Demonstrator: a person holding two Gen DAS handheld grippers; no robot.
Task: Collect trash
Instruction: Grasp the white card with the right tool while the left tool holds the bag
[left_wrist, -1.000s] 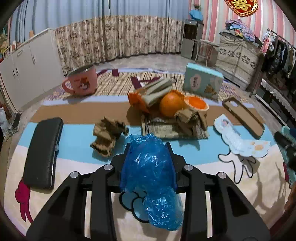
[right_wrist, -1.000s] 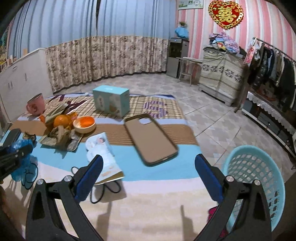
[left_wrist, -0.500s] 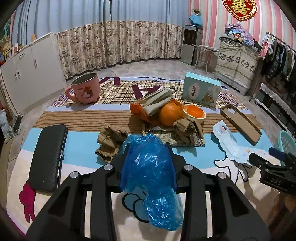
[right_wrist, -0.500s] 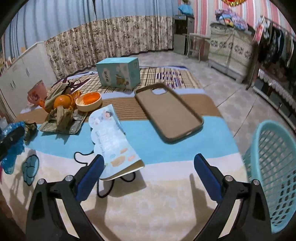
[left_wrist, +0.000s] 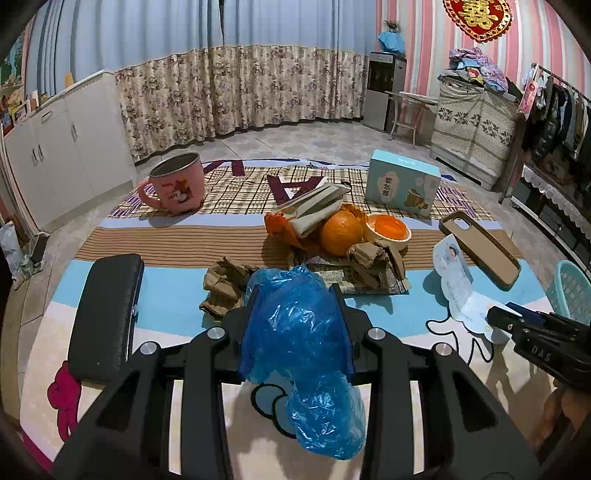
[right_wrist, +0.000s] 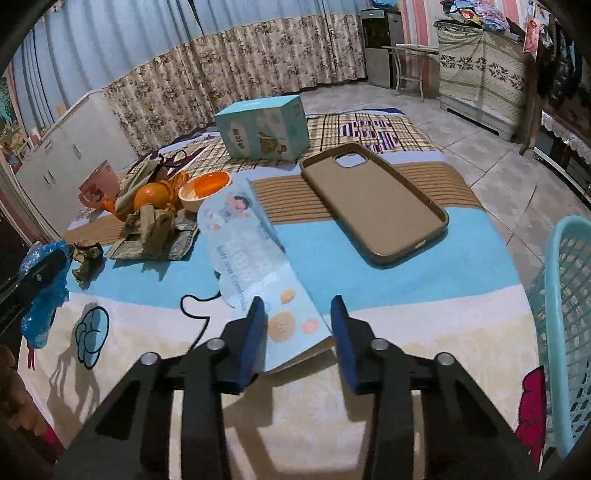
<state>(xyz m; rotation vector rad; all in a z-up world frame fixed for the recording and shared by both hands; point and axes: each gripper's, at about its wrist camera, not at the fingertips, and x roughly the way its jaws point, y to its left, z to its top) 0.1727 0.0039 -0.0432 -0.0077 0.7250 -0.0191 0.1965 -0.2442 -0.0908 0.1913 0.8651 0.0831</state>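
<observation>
My left gripper (left_wrist: 297, 295) is shut on a crumpled blue plastic bag (left_wrist: 299, 332) that hangs below its jaws, above the play mat. It also shows in the right wrist view (right_wrist: 40, 280). My right gripper (right_wrist: 298, 306) is half closed around the near end of a light-blue printed paper wrapper (right_wrist: 255, 266) lying on the mat; the blue pads (right_wrist: 255, 336) are close to its edges but I see no firm pinch. The wrapper shows in the left wrist view (left_wrist: 456, 273). Brown crumpled paper (left_wrist: 225, 284) lies ahead of the left gripper.
A turquoise basket (right_wrist: 561, 317) stands at the mat's right edge. A pile with an orange (left_wrist: 341, 232), peel and paper, a brown phone case (right_wrist: 373, 203), a teal box (right_wrist: 262, 127), a pink mug (left_wrist: 177, 184) and a black case (left_wrist: 107, 314) lie on the mat.
My right gripper has moved down and forward to the paper wrapper and its jaws have narrowed around it. The left gripper has lifted slightly, still holding the blue bag.
</observation>
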